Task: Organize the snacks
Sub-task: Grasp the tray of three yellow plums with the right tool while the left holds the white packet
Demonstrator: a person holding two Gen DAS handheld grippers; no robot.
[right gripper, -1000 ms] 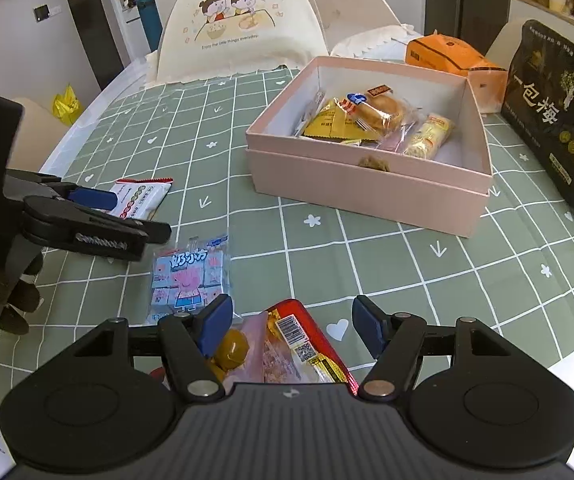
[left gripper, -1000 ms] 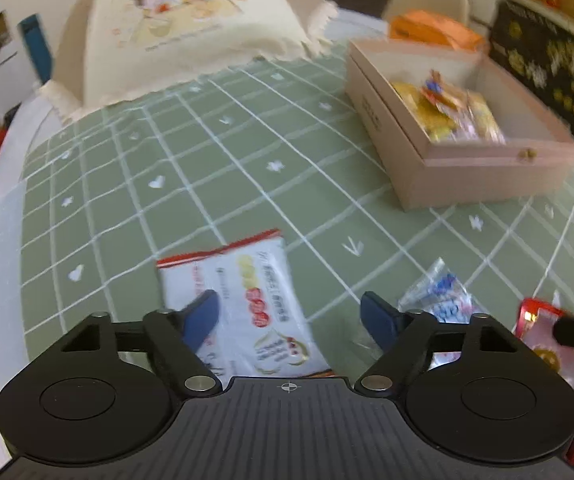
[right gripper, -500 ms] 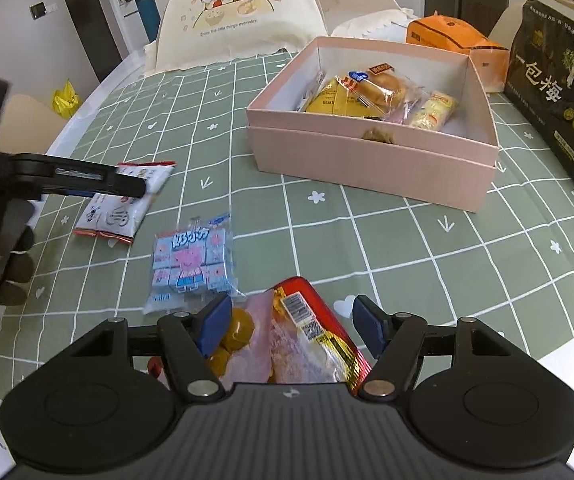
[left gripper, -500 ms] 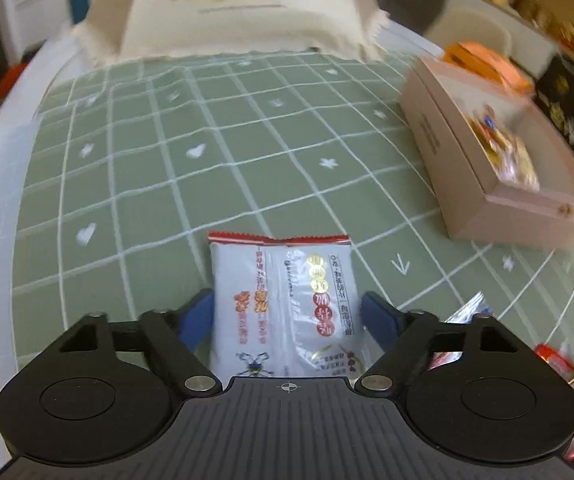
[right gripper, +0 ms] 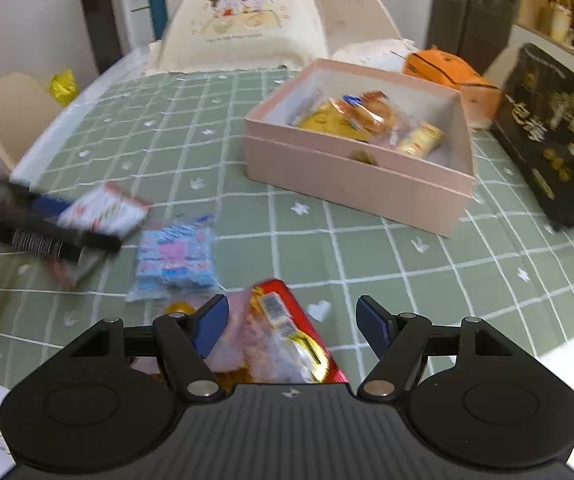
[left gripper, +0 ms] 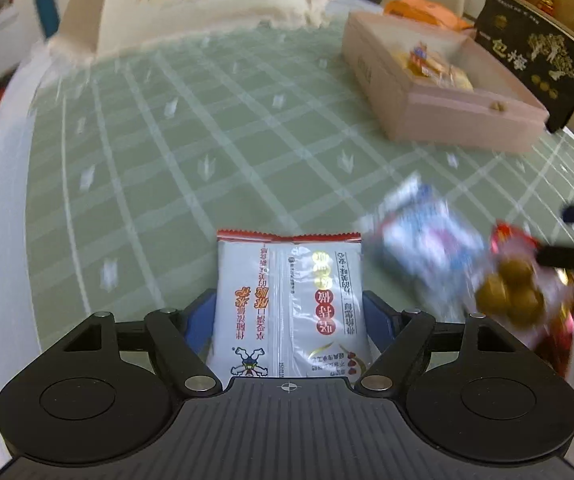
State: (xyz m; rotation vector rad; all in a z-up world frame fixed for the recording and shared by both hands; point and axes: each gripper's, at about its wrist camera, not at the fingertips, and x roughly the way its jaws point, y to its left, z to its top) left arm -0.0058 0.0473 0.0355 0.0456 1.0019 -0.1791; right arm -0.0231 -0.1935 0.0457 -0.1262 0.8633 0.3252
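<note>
Left gripper [left gripper: 289, 316] closing on the white packet [left gripper: 289, 304]; right gripper [right gripper: 289, 326] apart, opening around the red packet [right gripper: 287, 340].
I judge both light, soft, slippery: I grip mid-body, across the width.

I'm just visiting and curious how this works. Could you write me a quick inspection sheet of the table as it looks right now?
Surface: round table, green grid tablecloth.
Job's things: open pink box with snacks inside; white packet, blue packet and red packet outside it.
Clutter: black bag, orange pack, domed food cover.
Grippers: left gripper closing, white packet between its fingers; right gripper opening over red packet.
Cables: nothing seen.
Surroundings: chairs, shelves with jars.
</note>
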